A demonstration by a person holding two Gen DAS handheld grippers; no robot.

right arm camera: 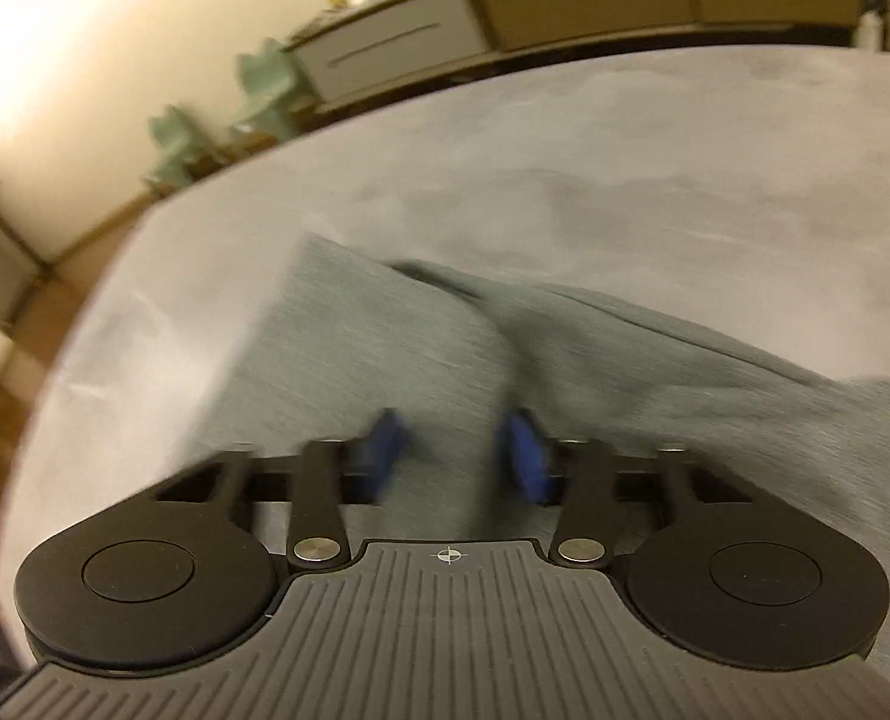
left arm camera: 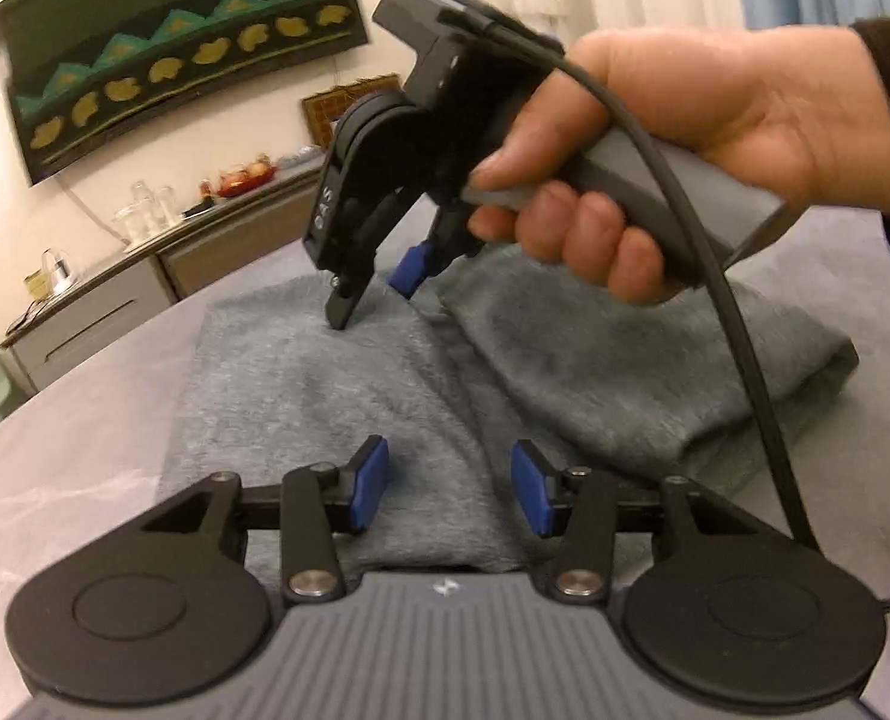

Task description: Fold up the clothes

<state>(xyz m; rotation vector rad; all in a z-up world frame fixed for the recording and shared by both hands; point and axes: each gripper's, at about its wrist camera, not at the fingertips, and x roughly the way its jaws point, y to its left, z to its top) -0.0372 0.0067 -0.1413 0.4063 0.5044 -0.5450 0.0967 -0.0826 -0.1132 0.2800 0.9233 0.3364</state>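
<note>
A grey knit garment [left arm camera: 336, 396] lies partly folded on the pale grey table [left arm camera: 72, 468], with a folded-over part [left arm camera: 613, 360] at the right. My left gripper [left arm camera: 452, 489] is open just above the garment's near part, nothing between its blue pads [left arm camera: 368, 483]. My right gripper [left arm camera: 378, 294], held in a hand, points down at the garment's far part with its fingers apart. In the right wrist view my right gripper [right arm camera: 454, 456] is open over the garment [right arm camera: 348, 348]; the view is blurred.
A low sideboard [left arm camera: 114, 306] with glass jars and a fruit bowl stands behind the table, a dark wall picture [left arm camera: 168, 48] above it. A black cable [left arm camera: 739, 324] runs from the right gripper down across the garment. Pale green chairs [right arm camera: 264, 96] stand by the table's far edge.
</note>
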